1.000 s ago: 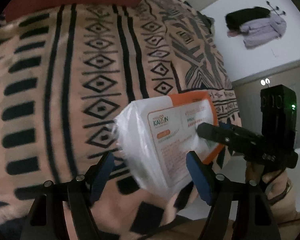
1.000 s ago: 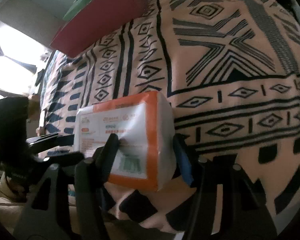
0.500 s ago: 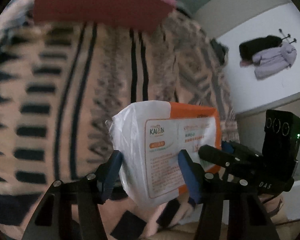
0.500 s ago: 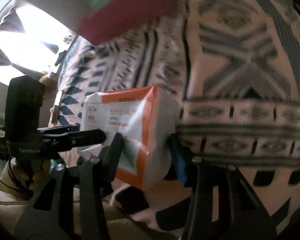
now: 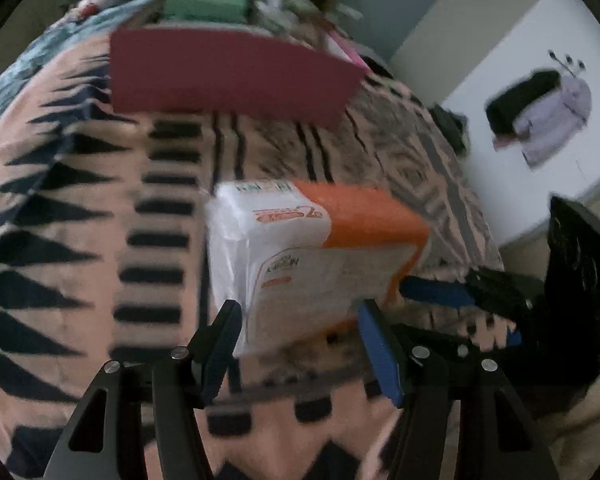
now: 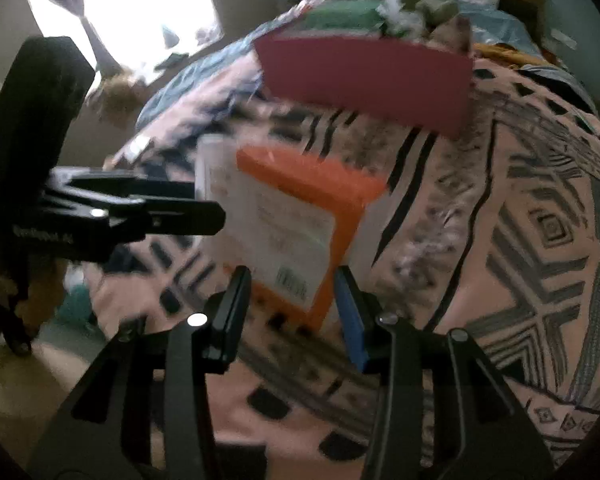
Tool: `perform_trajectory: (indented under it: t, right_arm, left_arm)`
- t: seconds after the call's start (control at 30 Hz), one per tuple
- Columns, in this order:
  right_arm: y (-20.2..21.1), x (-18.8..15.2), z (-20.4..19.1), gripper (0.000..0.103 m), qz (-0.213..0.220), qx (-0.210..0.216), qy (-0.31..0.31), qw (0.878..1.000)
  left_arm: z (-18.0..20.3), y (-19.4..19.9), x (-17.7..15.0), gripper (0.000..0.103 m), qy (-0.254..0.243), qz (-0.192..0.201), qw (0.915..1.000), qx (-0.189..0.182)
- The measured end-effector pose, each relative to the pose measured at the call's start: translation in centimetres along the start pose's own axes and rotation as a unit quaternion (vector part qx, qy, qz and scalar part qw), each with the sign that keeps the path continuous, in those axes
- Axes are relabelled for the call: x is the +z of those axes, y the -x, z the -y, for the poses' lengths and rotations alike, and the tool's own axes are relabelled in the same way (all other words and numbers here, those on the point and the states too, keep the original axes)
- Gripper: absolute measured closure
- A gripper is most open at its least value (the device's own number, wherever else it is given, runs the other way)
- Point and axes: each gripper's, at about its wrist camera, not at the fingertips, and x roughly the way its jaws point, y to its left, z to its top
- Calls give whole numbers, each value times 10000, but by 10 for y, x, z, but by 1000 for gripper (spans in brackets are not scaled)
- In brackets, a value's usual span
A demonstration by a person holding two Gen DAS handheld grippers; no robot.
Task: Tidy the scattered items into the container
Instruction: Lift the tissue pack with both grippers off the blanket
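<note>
A white and orange tissue pack (image 5: 316, 256) hangs above a pink bedspread with black geometric patterns (image 5: 72, 220), held between both tools. The left gripper (image 5: 300, 320) has the pack's white end between its pads, and its jaws are easing apart; blur hides whether the pads press on the wrap. The right gripper (image 6: 292, 292) takes the orange-edged end, the one with the barcode, between its black and blue pads, which touch the pack on either side; its jaws are closing on it. In the left wrist view the right gripper's blue-tipped finger reaches in at the pack's orange corner; in the right wrist view the left tool's black finger lies against the pack's white face. Beyond the pack, farther up the bedspread, stands a dark red container (image 5: 228, 76) with green and pale items piled behind it. A coat (image 5: 540, 120) hangs on the wall off past the pack's orange side.
</note>
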Motion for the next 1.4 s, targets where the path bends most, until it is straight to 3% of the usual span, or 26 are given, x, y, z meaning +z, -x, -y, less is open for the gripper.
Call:
perform_trajectory:
  t: [0.1,0.2,0.33,0.47,0.57,0.67,0.83,0.93,1.07,1.17,1.27,1.4]
  right_arm:
    - [3,-13,1,57,-180,377,-143,9990]
    - [8,-12,13,57,-195,463,-419,9979]
    - [29,1,36,57,140,637,-947,9934]
    - [42,14,57,56,448,896,-1456,9843]
    - [42,29,66,56,532,887,-1683,9803]
    - [23,37,64,56,292,1001,-1808,9780]
    - [14,25,34,63,-96,672,-981,9929]
    - [23,11,28,66,-303,741,-715,9942]
    - [25,-15,17,65,-921,869,-311,9915]
    - [28,-31,22,63,-1040,1015,-486,9882]
    - [32,-35,39,45,-906,1145,-993,9843]
    - [26,-32,47,45,-747,1295,-1410,9787]
  left_arm:
    - [10,0,-9,39,-268,-210,9994,35]
    - [4,11,-4,39,-185,-136,9997,-22]
    - [-12,34,13,29,184,202,9994,-226]
    - [-17,37,28,28,343,357,9984,-257]
    - [-14,18,25,28,314,56,9992,-224]
    - [-10,3,9,29,308,-306,9984,-356]
    - [0,0,-10,29,90,-640,9963,-567]
    - [-4,6,-16,29,71,-782,9930,-884]
    - [-16,10,-20,29,265,-890,9912,-941]
    - [-24,9,-21,29,399,-904,9907,-934]
    - [-23,1,-22,29,384,-1082,9896,-869]
    - [-14,-9,-29,29,240,-1349,9867,-879]
